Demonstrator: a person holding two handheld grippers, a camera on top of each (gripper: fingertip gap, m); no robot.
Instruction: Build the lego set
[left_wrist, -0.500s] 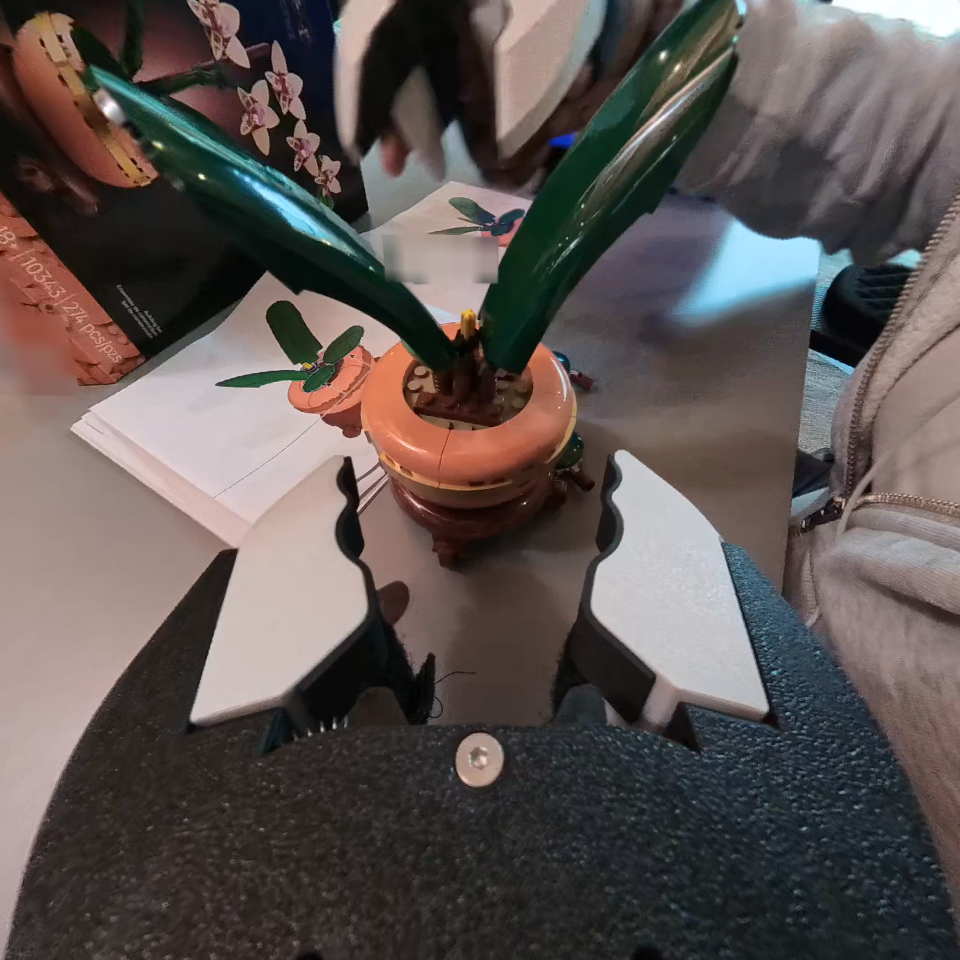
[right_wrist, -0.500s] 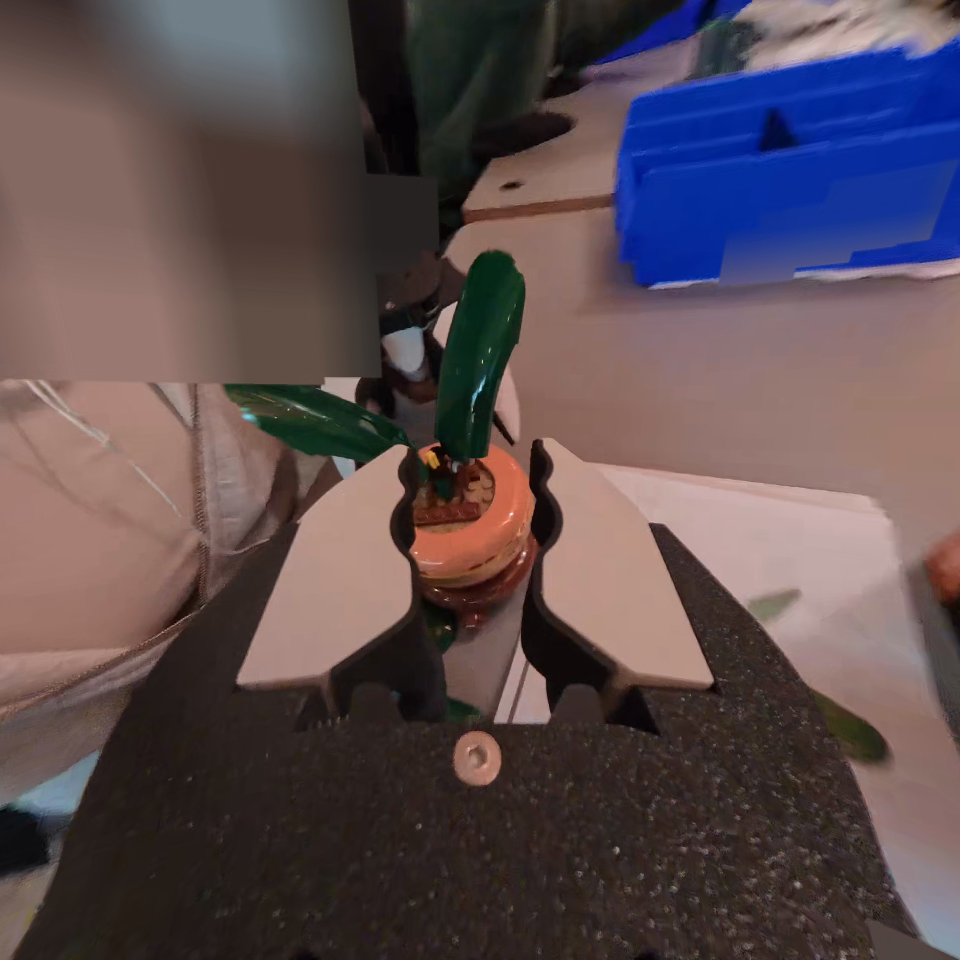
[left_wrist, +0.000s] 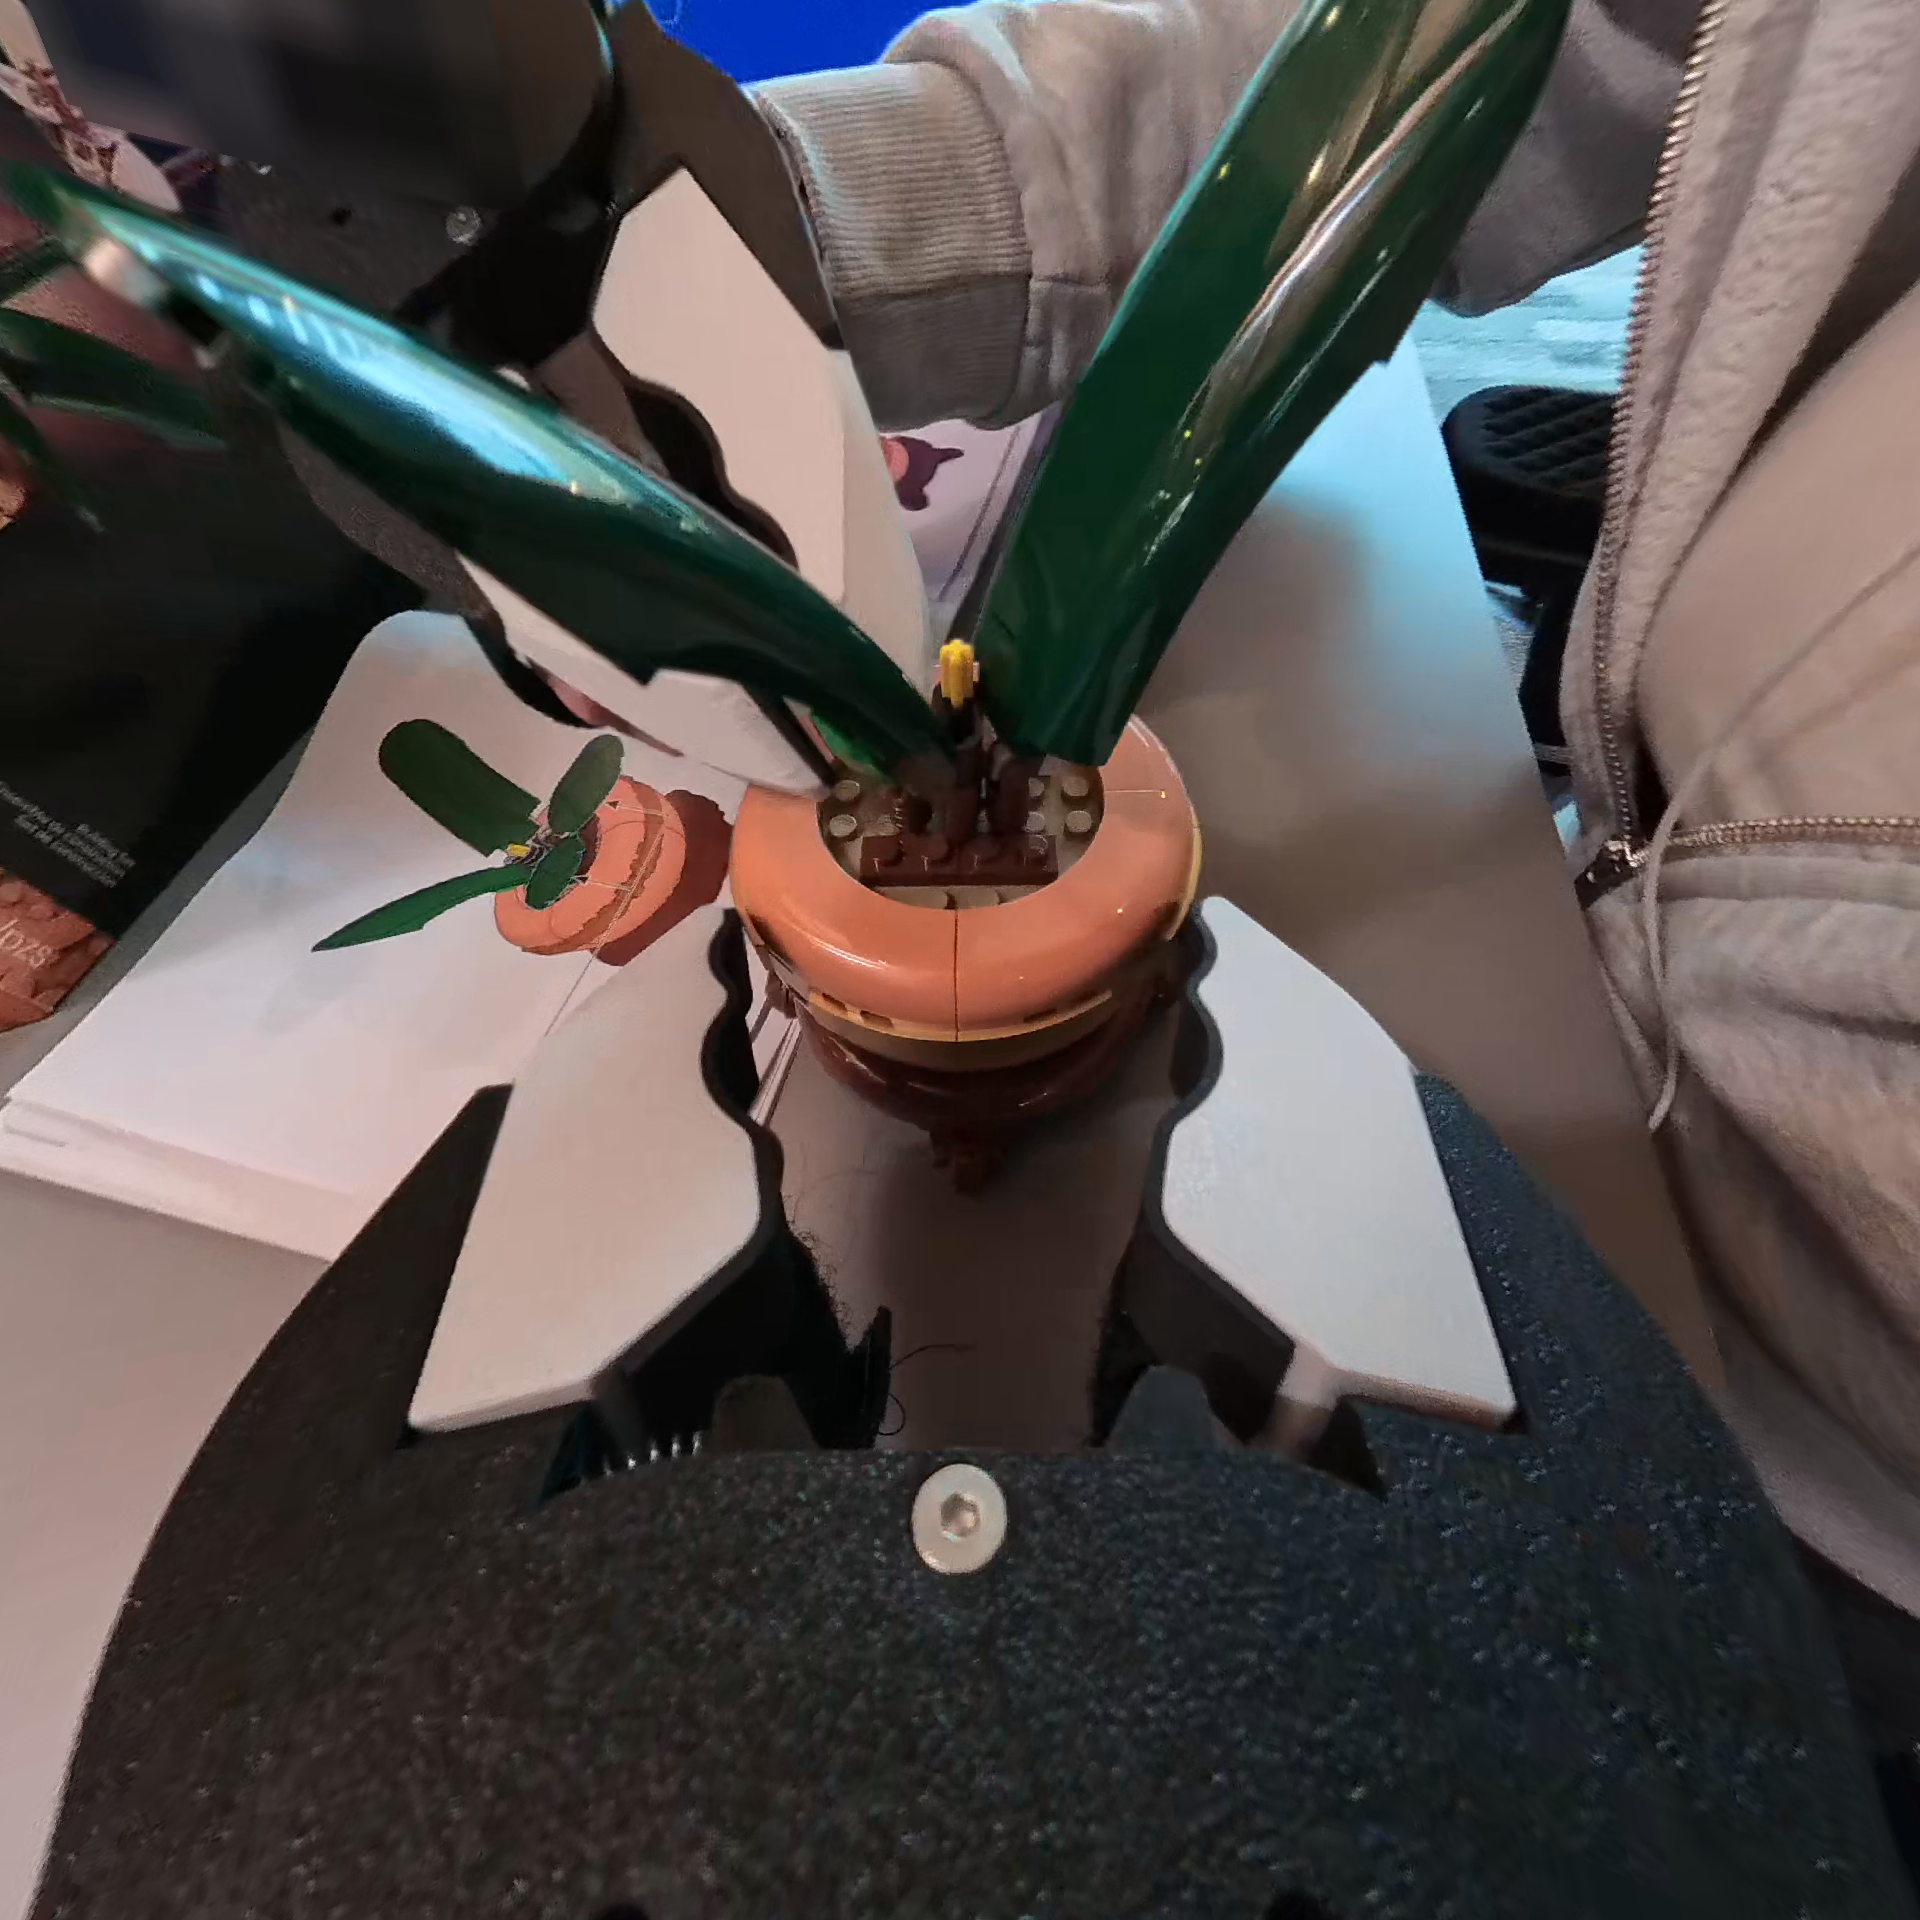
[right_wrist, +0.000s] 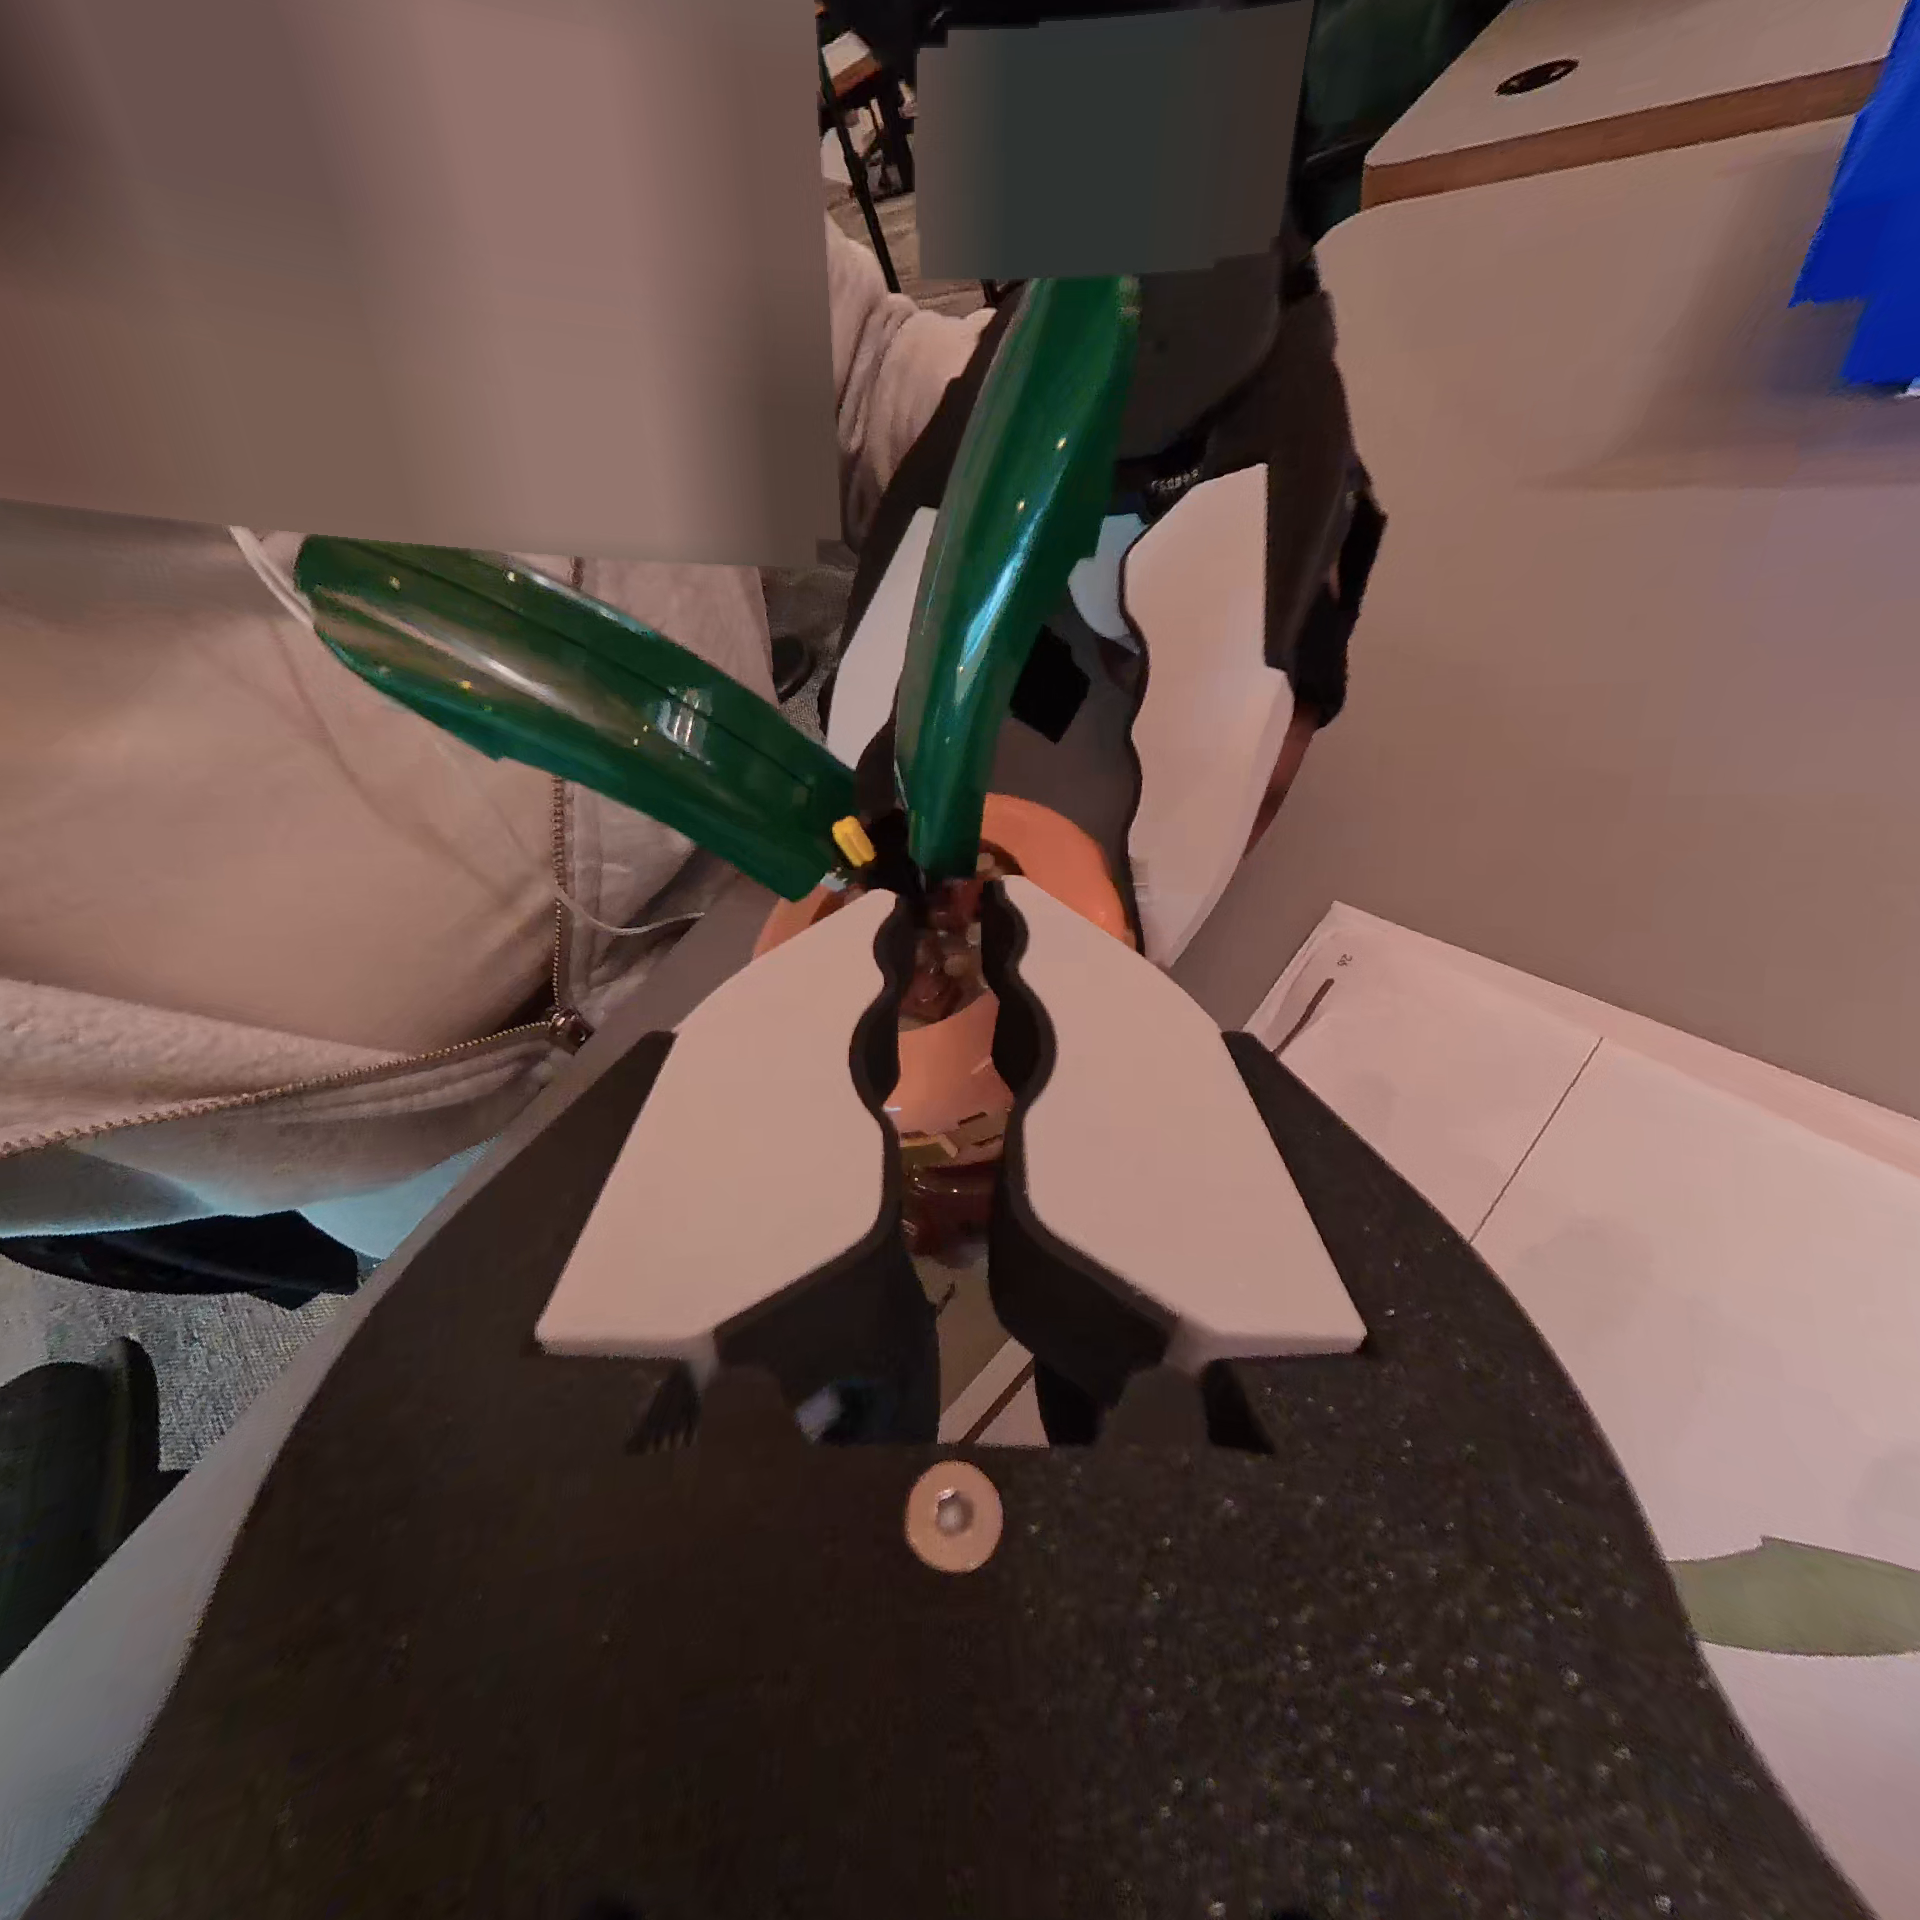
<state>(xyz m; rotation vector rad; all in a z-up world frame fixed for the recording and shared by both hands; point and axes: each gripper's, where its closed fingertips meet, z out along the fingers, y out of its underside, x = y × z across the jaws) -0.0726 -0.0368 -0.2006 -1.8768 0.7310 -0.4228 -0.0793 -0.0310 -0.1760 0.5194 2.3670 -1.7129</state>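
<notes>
With the left gripper wide open astride the pot at frame centre, the nearly closed right gripper, holding nothing visible, could dislodge the leaves.

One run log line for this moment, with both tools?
left tool: open, around pot | right tool: nearly shut, tips over pot top by leaves | booklet: beside pot
</notes>
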